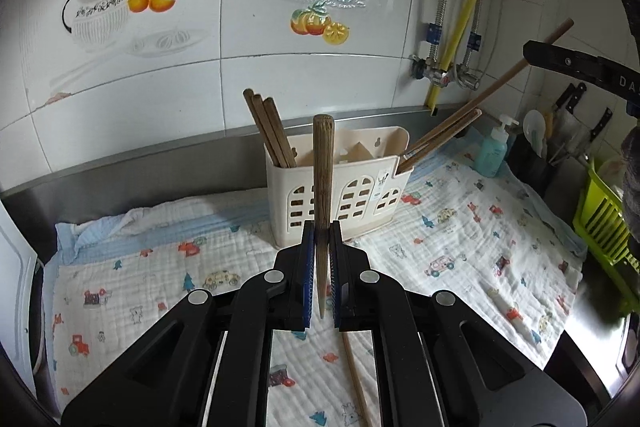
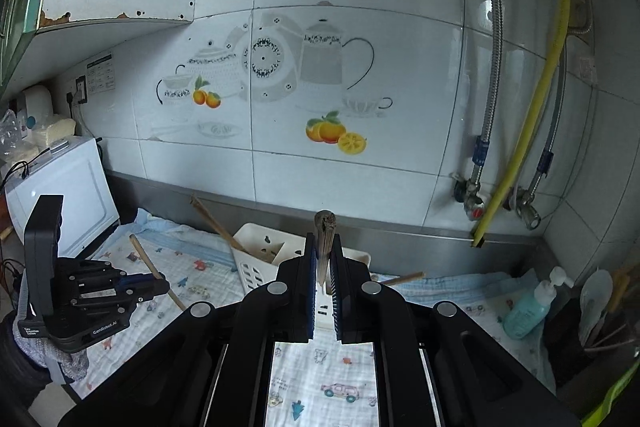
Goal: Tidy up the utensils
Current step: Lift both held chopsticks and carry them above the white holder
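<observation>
A cream utensil holder (image 1: 340,183) stands on the patterned cloth by the wall, with brown chopsticks (image 1: 269,131) in its left compartment and more leaning out of its right side (image 1: 444,135). My left gripper (image 1: 321,239) is shut on a brown chopstick (image 1: 322,171), held upright in front of the holder. My right gripper (image 2: 322,255) is shut on another chopstick (image 2: 325,239), above the holder (image 2: 260,259). The right gripper also shows in the left wrist view (image 1: 532,53), with its chopstick (image 1: 516,67). The left gripper shows in the right wrist view (image 2: 160,285). A loose chopstick (image 1: 356,379) lies on the cloth.
The cloth (image 1: 460,239) covers the counter. A blue soap bottle (image 1: 494,151), knives (image 1: 568,101) and a green rack (image 1: 604,219) stand at the right. A white appliance (image 2: 60,199) stands at the left. Pipes and a yellow hose (image 2: 532,115) run down the tiled wall.
</observation>
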Demonstrator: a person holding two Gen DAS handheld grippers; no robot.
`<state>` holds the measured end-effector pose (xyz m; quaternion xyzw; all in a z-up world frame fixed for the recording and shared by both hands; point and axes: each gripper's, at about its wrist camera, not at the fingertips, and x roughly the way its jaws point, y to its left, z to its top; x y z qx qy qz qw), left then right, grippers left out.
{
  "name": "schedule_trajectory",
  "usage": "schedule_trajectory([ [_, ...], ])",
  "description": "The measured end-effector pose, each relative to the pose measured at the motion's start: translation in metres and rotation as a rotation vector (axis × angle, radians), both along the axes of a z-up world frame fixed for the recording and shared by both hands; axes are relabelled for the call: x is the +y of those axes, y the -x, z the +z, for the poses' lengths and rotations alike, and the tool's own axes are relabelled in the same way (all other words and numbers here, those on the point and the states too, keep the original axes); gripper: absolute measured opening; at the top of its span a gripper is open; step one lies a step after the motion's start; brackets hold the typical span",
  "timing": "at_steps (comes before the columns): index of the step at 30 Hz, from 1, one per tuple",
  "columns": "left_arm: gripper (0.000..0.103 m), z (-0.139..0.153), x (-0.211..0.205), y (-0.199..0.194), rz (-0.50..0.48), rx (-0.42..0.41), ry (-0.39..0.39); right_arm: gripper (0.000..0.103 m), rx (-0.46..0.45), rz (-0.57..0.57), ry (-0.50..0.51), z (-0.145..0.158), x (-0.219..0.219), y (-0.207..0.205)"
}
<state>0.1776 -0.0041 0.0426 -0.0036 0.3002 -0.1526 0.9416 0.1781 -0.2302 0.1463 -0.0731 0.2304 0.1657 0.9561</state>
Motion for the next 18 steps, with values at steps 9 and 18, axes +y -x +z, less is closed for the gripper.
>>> schedule_trajectory([
  [9,0.006,0.045,-0.009,-0.009,-0.027,-0.083,0.025,0.007,0.058,-0.026,0.058,-0.002,0.005,-0.033],
  [18,0.006,0.097,-0.013,-0.037,0.018,-0.19,0.047,0.006,0.132,-0.009,0.052,-0.024,0.007,-0.059],
])
